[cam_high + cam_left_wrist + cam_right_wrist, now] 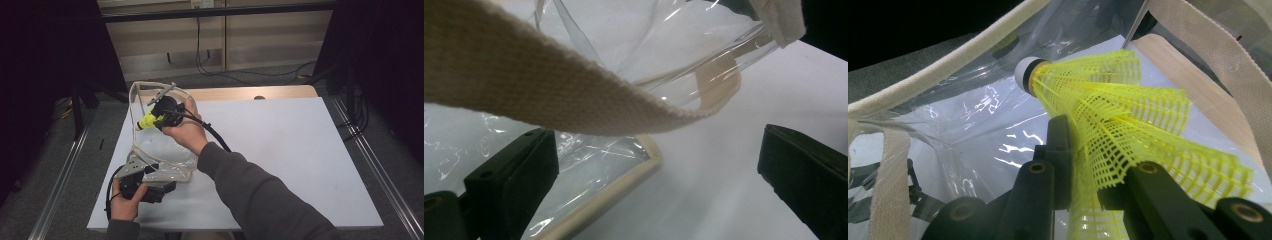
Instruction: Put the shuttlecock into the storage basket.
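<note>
The shuttlecock [1108, 115] is pinched by its yellow mesh skirt in the right claw [1088, 190], white cork tip leading, at the open mouth of the clear bag [165, 150] near the counter's [300, 150] left edge. It looks very light, and the skirt is springy yet easily crushed; the mesh already bends where the jaws press, so a gentle grip low on the skirt, or on the firm cork, would suit it better than a hard squeeze.

The bag seems soft, slick plastic that sags and glints, trimmed with woven cotton straps [549, 95]; the straps and stitched hem give the surest hold. The left claw [659, 165] stands spread at the bag's near lower corner, one jaw against the film, nothing pinched.

The counter is a smooth white sheet over wood. Around it are dark curtains, grey floor, metal rails and loose cables at the back wall.
</note>
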`<state>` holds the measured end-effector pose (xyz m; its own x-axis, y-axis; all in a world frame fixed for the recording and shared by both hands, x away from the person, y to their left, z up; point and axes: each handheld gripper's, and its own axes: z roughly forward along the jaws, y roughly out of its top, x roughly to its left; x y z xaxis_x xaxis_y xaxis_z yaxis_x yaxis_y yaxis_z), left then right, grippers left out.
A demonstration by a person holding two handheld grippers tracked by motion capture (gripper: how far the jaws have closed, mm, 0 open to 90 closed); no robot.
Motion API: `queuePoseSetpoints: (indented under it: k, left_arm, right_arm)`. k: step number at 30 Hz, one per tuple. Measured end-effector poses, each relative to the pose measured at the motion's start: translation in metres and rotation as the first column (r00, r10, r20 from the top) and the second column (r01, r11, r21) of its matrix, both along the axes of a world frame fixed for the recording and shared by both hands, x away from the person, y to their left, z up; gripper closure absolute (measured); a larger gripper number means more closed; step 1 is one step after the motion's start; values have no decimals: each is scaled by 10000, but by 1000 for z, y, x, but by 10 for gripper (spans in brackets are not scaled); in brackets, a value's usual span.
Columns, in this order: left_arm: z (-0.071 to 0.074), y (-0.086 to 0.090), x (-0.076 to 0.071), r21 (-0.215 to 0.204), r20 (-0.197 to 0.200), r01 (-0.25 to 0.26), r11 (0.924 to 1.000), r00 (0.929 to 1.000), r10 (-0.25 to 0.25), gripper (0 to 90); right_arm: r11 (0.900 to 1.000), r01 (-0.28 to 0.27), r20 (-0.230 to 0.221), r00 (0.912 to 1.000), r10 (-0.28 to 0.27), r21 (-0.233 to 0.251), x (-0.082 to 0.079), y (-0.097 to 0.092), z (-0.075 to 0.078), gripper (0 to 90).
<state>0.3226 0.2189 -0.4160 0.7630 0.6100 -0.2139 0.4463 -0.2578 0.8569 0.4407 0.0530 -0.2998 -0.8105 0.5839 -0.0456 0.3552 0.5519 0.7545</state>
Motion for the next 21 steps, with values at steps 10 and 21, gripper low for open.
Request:
queuePoseSetpoints:
  k: [10, 21]
  left_arm:
    - [0, 0, 0, 4, -15, 1, 10000, 10000, -1, 29]
    - [0, 0, 0, 5, -12, 8, 10000, 10000, -8, 30]
  right_arm:
    - [9999, 154, -150, 9998, -155, -66, 2, 5, -7, 793]
    - [9998, 208, -238, 9995, -208, -16, 2, 10, -11, 792]
